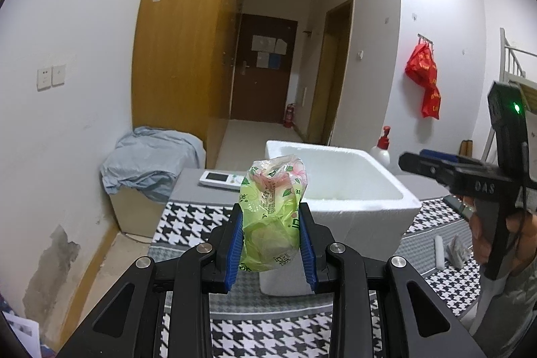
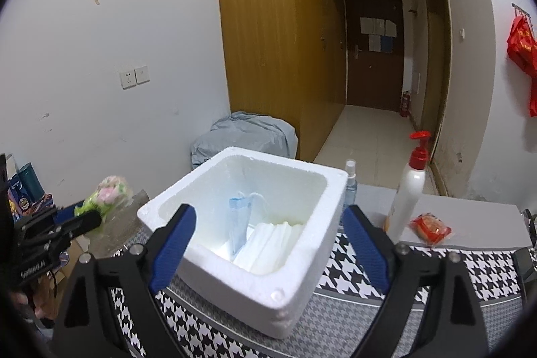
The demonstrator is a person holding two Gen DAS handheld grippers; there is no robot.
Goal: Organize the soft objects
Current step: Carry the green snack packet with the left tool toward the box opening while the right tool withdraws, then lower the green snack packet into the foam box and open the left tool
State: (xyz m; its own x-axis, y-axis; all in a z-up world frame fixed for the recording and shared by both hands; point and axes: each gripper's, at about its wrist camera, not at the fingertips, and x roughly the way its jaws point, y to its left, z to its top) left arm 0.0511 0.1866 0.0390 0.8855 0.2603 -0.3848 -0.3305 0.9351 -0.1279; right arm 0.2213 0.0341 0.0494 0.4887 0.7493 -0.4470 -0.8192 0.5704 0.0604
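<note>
My left gripper (image 1: 271,234) is shut on a soft green plastic packet (image 1: 273,207) printed with pink flowers, held upright in front of a white foam box (image 1: 362,207). In the right wrist view the same packet (image 2: 109,193) shows at the far left, clear of the box. My right gripper (image 2: 268,240) stands wide open over the near side of the foam box (image 2: 235,277), nothing between its blue pads (image 2: 174,244). Inside the box lie a blue face mask (image 2: 238,220) and a stack of white masks (image 2: 278,237). From the left wrist view the right gripper (image 1: 407,160) reaches in from the right.
The box sits on a houndstooth cloth (image 2: 352,284). Behind it stand a white pump bottle with a red cap (image 2: 409,190) and a small spray bottle (image 2: 350,187); a red packet (image 2: 431,228) lies beside them. A remote (image 1: 221,179) and a grey-blue cloth heap (image 1: 151,160) lie beyond.
</note>
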